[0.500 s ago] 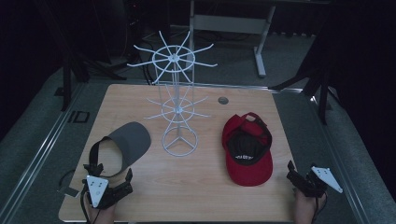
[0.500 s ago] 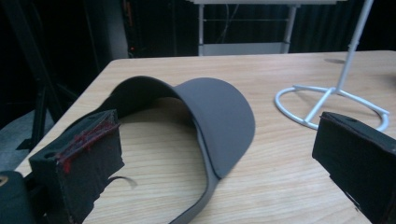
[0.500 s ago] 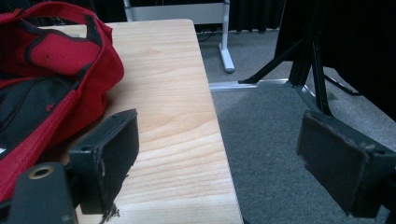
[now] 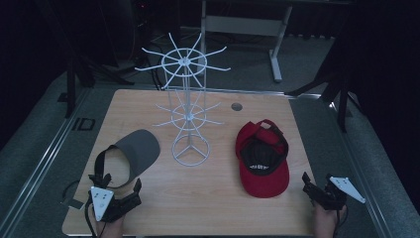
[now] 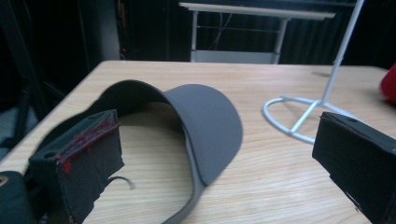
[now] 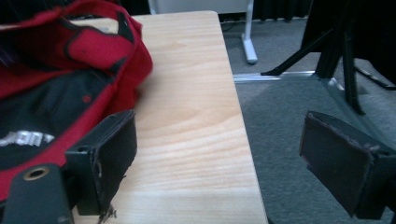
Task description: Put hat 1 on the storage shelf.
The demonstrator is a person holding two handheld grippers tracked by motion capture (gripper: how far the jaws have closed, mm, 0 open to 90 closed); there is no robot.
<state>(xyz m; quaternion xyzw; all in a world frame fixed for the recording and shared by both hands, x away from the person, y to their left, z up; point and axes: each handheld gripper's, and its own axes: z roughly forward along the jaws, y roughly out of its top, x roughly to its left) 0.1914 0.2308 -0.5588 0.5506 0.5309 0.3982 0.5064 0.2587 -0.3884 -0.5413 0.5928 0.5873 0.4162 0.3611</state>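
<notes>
No change is noted since the earlier frame: left tongs [image 4: 118,193] are held open behind the grey visor [image 4: 134,152], right tongs [image 4: 317,189] open beside the red cap [image 4: 262,157].

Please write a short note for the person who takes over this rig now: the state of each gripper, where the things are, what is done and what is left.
Left gripper: jaws open, empty, at the near left of the table, just behind the grey visor.
Right gripper: jaws open, empty, at the near right edge, beside the red cap.
White wire rack: upright at mid-table between the two, all its arms bare.
Visor lies flat with its brim pointing away from the person; cap lies upside down, lining showing.
Done: nothing picked up or hung.
Left: likely grasp the visor and the cap and hang each on a rack arm.
</notes>
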